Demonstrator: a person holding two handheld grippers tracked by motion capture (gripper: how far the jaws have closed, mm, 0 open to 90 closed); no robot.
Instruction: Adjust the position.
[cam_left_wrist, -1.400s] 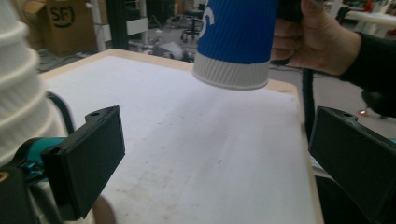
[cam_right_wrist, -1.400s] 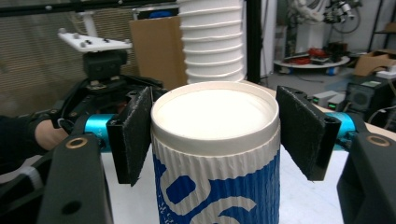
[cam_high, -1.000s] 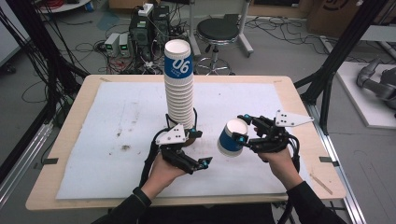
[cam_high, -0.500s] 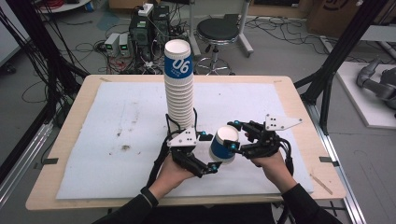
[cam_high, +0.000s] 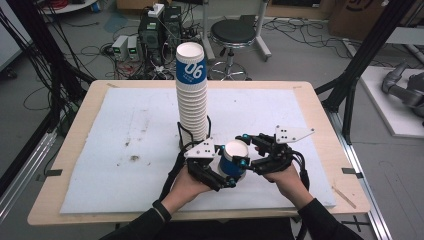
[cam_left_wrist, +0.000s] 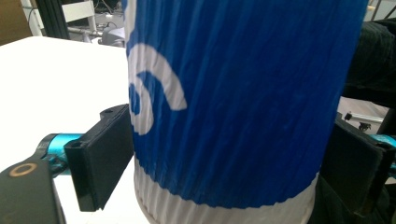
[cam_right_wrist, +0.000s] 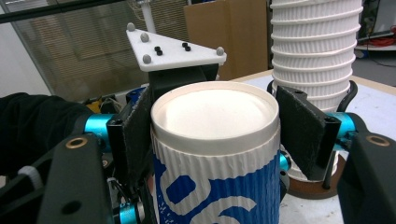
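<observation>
A blue-and-white ribbed paper cup hangs upside down just above the table's front middle. My right gripper is shut on it near its closed base, with the pads against the cup. My left gripper reaches in from the left, and its jaws have just been closing around the same cup. Its pads stand close beside the cup's walls without denting them. Right behind the hands, a tall stack of upside-down cups stands in a dark holder.
A white mat covers the wooden table. The cup stack rises just beyond the right gripper's jaw. The left gripper's white marker plate shows behind the held cup. A stool and cables lie past the far edge.
The right gripper carried the cup leftward toward the left gripper. The left gripper swung in from beside the stack's foot, so its jaws now bracket the cup.
</observation>
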